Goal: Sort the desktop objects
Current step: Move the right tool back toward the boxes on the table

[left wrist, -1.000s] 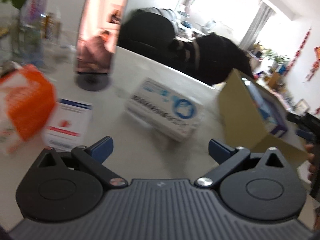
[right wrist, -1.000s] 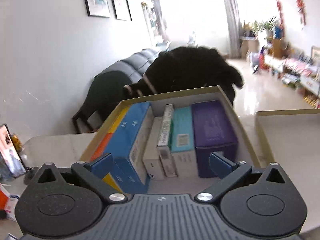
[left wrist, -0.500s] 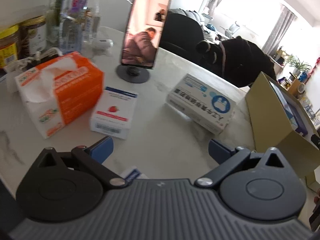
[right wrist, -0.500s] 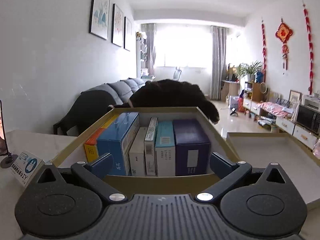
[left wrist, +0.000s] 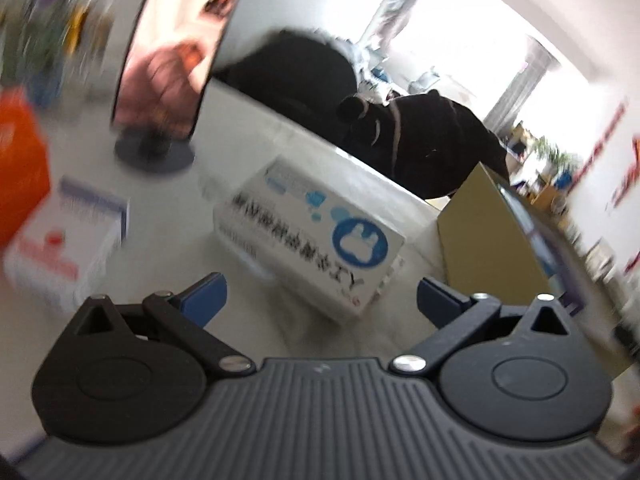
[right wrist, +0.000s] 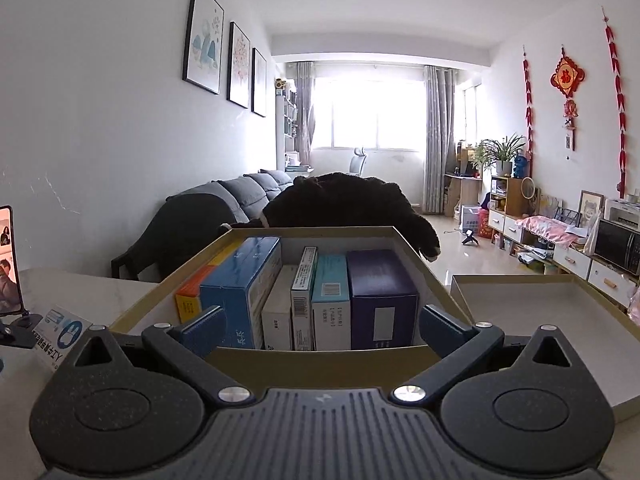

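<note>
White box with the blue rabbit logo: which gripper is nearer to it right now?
Left. The left gripper is open right before the white box; the right gripper faces the cardboard box, white box far left.

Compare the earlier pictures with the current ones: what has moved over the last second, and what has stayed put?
The left gripper has swung in toward the white box with the blue rabbit logo, which now lies just ahead of its open fingers; nothing is gripped. The right gripper has drawn back slightly from the cardboard box, open and empty. The packages standing inside it are unchanged.
</note>
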